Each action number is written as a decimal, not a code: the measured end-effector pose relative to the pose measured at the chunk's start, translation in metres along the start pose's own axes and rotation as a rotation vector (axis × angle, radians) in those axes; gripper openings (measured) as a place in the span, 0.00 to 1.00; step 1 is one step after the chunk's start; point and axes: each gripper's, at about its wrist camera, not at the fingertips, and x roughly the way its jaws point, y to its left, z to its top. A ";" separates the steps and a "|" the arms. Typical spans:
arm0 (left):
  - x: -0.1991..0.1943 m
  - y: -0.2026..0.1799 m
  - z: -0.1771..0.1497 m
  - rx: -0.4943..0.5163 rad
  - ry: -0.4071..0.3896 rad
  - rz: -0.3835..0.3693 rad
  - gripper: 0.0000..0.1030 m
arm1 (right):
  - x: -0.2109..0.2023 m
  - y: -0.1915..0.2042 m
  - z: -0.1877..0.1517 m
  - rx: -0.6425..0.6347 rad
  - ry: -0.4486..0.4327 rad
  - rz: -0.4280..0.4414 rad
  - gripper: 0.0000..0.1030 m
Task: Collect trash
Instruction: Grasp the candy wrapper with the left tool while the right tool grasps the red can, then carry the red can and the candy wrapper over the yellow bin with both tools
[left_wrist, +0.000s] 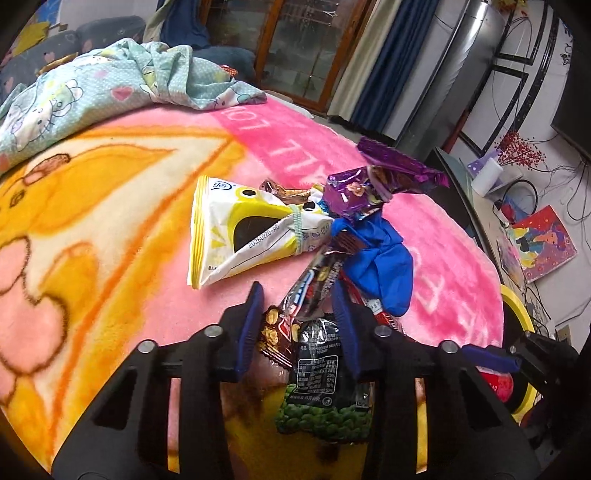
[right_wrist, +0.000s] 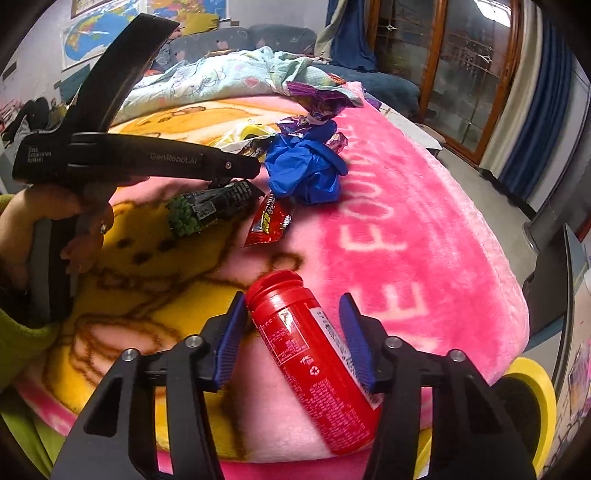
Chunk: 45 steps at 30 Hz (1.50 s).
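Left jaws: part-spread around a dark snack wrapper (left_wrist: 314, 354); right pad against the foil, left pad just beside it; firm pinch not confirmed.
Right jaws: part-spread, straddling a red plastic bottle (right_wrist: 314, 362); left pad touching near the neck, right pad just clear of the wall.
Left gripper (left_wrist: 299, 325): angled down over the near end of the litter pile.
Right gripper (right_wrist: 295, 332): angled down at the blanket's near edge, beside a yellow bin rim (right_wrist: 539, 387).
Bottle axis: runs between the jaws from lower right up to the open neck at upper left, slightly skewed to the fingers; pads set across the short width, suited to a squeeze.
Wrapper axis: lengthwise between the fingers, green-printed end toward the camera.
Nearer hand: right for the bottle, left for the wrapper.
Remaining litter: blue glove (left_wrist: 376, 266), white-and-yellow pouch (left_wrist: 240, 236), purple foil wrappers (left_wrist: 354, 192), farther out on the blanket.
Materials: bottle rigid, smooth, cylindrical, uncapped; wrappers thin, crinkled, glossy; glove limp, bunched.
Surface: pink and yellow fleece blanket (left_wrist: 110, 221), plush, yielding.
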 end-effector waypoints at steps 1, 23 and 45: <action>0.000 0.000 0.000 0.001 -0.001 0.004 0.23 | -0.001 0.001 0.000 0.009 -0.002 0.003 0.43; -0.052 0.009 -0.001 -0.077 -0.146 -0.047 0.10 | -0.031 -0.001 0.007 0.151 -0.126 0.063 0.34; -0.082 -0.056 -0.004 0.057 -0.189 -0.154 0.10 | -0.085 -0.041 0.013 0.238 -0.250 -0.036 0.33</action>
